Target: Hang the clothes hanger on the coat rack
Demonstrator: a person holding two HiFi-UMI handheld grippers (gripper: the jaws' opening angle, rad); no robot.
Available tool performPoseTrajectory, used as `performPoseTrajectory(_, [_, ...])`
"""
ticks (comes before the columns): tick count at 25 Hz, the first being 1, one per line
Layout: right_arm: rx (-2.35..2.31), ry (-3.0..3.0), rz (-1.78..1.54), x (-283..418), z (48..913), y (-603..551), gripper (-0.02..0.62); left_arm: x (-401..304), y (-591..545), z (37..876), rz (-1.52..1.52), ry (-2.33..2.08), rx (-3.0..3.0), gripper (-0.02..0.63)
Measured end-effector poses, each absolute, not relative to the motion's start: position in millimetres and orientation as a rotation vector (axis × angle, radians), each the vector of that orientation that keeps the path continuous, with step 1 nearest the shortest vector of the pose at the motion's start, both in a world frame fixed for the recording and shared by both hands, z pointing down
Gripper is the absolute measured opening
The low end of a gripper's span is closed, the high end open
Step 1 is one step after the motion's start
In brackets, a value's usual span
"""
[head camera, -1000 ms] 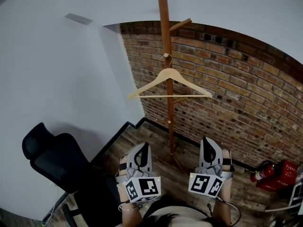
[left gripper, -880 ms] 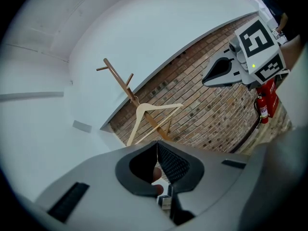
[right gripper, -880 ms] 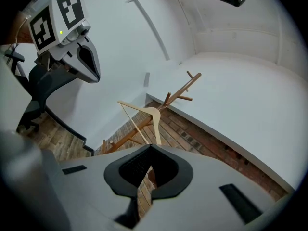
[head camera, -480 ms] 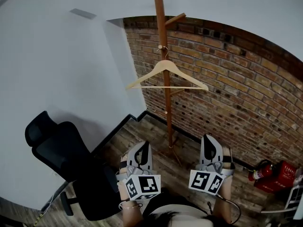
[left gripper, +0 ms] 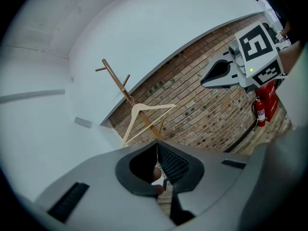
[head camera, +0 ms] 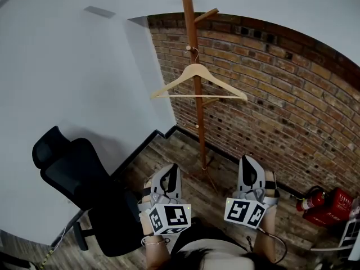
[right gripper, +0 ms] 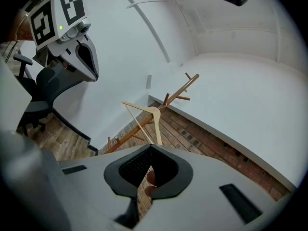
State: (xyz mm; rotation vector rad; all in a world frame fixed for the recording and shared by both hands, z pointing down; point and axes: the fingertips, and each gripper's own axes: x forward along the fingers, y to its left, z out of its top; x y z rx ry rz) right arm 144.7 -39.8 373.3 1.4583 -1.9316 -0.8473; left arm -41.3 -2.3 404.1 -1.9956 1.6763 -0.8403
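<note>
Overhead, in the head view, the wooden clothes hanger (head camera: 195,68) hangs by its hook on a peg of the coat rack (head camera: 199,128), far from the left gripper (head camera: 172,170) and right gripper (head camera: 249,161), which are both near and low. It looks light, stiff and smooth, and apt to swing; the shoulder beside the neck or the bottom bar seems the best hold. In the left gripper view the jaws are pressed together on nothing, with the hanger far ahead; the label on a fire extinguisher (left gripper: 260,110) is too small to read. In the right gripper view the jaws are likewise together and empty; the left gripper's marker cube (right gripper: 55,13) shows square patterns only, no words.
</note>
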Motion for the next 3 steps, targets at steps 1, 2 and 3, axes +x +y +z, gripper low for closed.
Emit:
performPoseTrajectory(1, [1.460,-1.931,-0.847,145.0,373.1,-39.5,0.037,-41.1,-2.2,403.7,-0.840,1.675,-1.996,0.015])
performPoseTrajectory(2, [1.462,-1.930,-0.846,145.3,372.9,-39.2,0.037,-40.6,-2.1,403.3,-0.839,1.673,-1.996,0.015])
performPoseTrajectory(3, [1.464,-1.930,-0.845,145.8,372.6,-39.0,0.037,-40.1,-2.0,402.9,-0.839,1.671,-1.996,0.015])
